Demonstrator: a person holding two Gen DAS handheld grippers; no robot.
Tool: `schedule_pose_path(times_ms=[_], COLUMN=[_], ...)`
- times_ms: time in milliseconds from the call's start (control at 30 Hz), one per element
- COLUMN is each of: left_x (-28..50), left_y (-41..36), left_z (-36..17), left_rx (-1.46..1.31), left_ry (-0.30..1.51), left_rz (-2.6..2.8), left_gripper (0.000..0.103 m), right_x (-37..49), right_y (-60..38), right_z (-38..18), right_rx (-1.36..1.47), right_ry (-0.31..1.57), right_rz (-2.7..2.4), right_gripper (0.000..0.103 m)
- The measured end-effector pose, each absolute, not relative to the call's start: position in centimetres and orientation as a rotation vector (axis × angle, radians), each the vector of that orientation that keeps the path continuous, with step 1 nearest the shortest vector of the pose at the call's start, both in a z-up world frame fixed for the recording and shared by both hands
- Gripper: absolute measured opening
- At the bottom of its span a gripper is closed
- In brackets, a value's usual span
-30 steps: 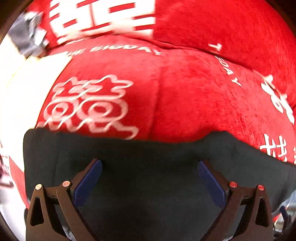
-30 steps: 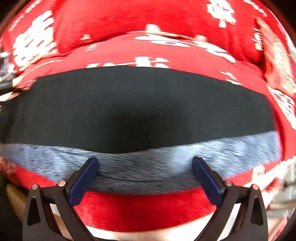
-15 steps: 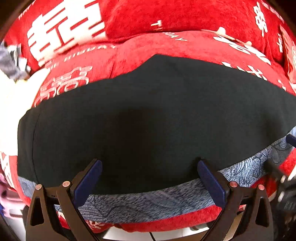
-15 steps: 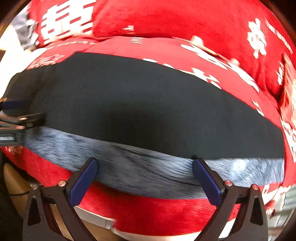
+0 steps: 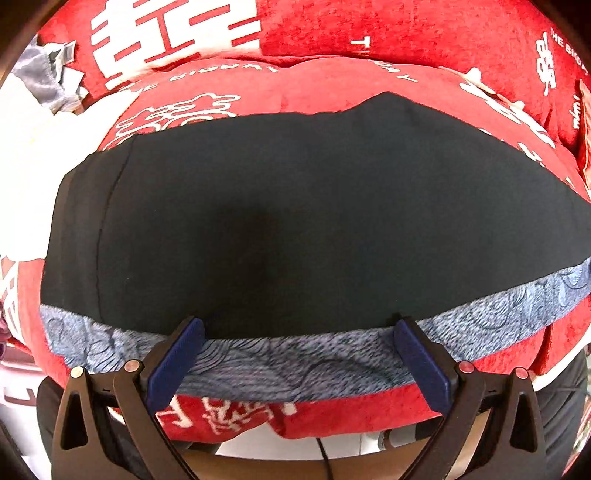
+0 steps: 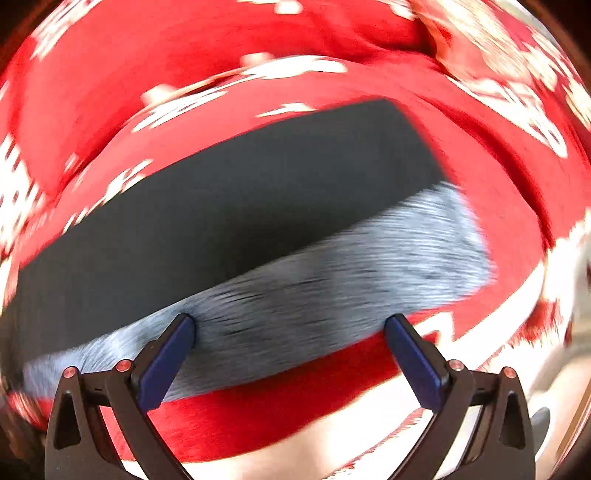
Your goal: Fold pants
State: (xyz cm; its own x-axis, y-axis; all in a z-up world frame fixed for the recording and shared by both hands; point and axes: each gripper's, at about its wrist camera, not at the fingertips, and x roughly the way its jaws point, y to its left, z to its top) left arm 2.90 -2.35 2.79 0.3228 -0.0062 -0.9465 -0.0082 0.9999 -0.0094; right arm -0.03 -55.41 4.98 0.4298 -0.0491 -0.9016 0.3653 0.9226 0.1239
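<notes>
The black pants (image 5: 295,221) lie flat on a red cushion, with a grey-blue patterned band (image 5: 295,358) along their near edge. My left gripper (image 5: 295,354) is open and empty, its blue pads (image 5: 177,358) over that band near the pants' left end. In the right wrist view the pants (image 6: 240,199) run slantwise, the grey band (image 6: 351,266) ending at the right corner. My right gripper (image 6: 290,347) is open and empty over the band. That view is motion-blurred.
The red cushion (image 5: 332,85) with white characters fills the background, with a red backrest (image 5: 369,26) behind. A white surface (image 5: 22,147) and crumpled grey cloth (image 5: 40,77) sit at far left. The cushion's front edge (image 5: 332,413) drops off just under the grippers.
Both grippers have pulled back toward the near edge, so more of the pants and the grey band show. The right gripper has also swung toward the pants' right end. Both stayed open.
</notes>
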Motion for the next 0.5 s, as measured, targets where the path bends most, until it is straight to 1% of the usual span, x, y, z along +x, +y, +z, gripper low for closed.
schedule_pose_path(times_ms=[100,167,233,367,433,500], left_x=[2.8,3.4,4.1,5.8,6.1,6.0], left_y=[-2.4,-3.5,-4.9,-8.6,-9.3,-9.3], left_z=[3.2,3.7,4.2,4.4,3.8,3.7], left_rx=[-0.003,0.006,0.015,0.065,0.077,0.06], left_ry=[1.252,1.249,1.239,1.239,1.259,1.25], left_rz=[0.03,0.012,-0.014,-0.059,-0.05,-0.038], left_gripper=[0.103,0.103,0.103,0.103,0.103,0.103], right_x=[-0.2,0.8,2.7,7.0,8.4,9.2], right_y=[-57.5,-55.9,-53.3,-49.0,-49.6,-51.2], right_z=[6.4,7.9,8.4,7.4,6.3,6.4], right_rx=[0.392,0.365,0.304,0.163,0.193,0.234], right_ry=[1.069,1.011,1.004,1.041,1.057,1.019], right_rz=[-0.426,-0.422,-0.374,-0.322,-0.337,-0.37], right_gripper=[0.103,0.103,0.103,0.103,0.103,0.103])
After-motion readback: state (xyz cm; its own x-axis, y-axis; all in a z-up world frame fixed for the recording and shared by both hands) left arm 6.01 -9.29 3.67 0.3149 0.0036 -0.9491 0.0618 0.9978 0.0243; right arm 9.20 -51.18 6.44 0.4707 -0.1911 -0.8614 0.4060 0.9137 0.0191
